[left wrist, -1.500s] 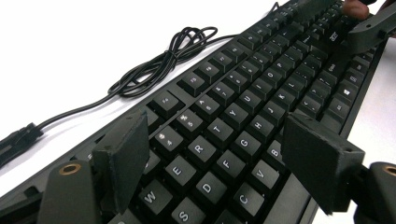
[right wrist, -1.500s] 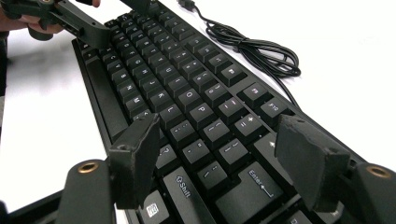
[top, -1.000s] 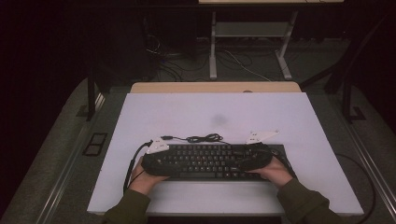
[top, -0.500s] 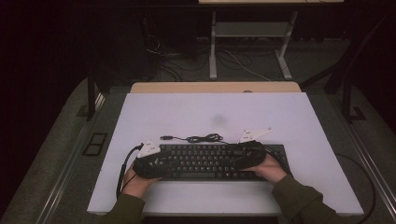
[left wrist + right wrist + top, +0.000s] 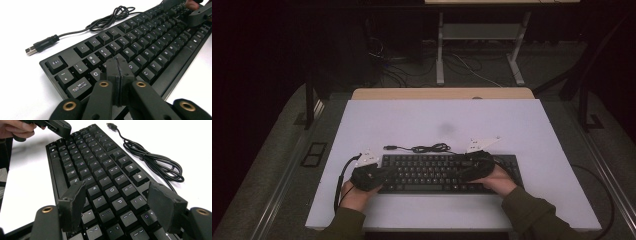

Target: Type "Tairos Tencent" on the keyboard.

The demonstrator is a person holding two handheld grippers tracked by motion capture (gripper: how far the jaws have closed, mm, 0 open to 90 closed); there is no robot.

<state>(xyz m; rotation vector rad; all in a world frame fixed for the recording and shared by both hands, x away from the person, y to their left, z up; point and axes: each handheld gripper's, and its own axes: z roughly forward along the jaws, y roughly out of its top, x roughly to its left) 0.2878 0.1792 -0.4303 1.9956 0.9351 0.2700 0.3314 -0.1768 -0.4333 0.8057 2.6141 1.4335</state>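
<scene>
Left hand-held gripper [image 5: 117, 72]: jaws pressed flat together with nothing between them, having just been closing. The tips are hovering over the near-left letter keys of the keyboard [image 5: 140, 47], just beyond the Tab key [image 5: 78, 86]; whether they are touching a keycap, I cannot tell.

Right hand-held gripper [image 5: 120, 207]: jaws standing spread, pinching nothing, the keyboard's right-hand keys lying between and below them.

The keyboard is lying flat on the white desk [image 5: 532, 125], near its front edge, running from one gripper across to the other, each hand sitting over one end in the high view.

Handling, as a judgement: a rigid black plastic slab, probably light to moderate in weight, and long enough to tip if it is being lifted from one end alone. Keycaps are giving under pressure and could pop off, so the jaws are better off avoiding them. The best hold looks to be the plain short end edges or the front rim beside the space bar, one gripper per end. The smooth case may be slippery against the pads.

Beyond both grippers, past the keyboard's far edge, the cable [image 5: 110, 20] is lying in a loose coil, limp and free, ending in a USB plug [image 5: 41, 46]. It will be dragging behind and may snag.
</scene>
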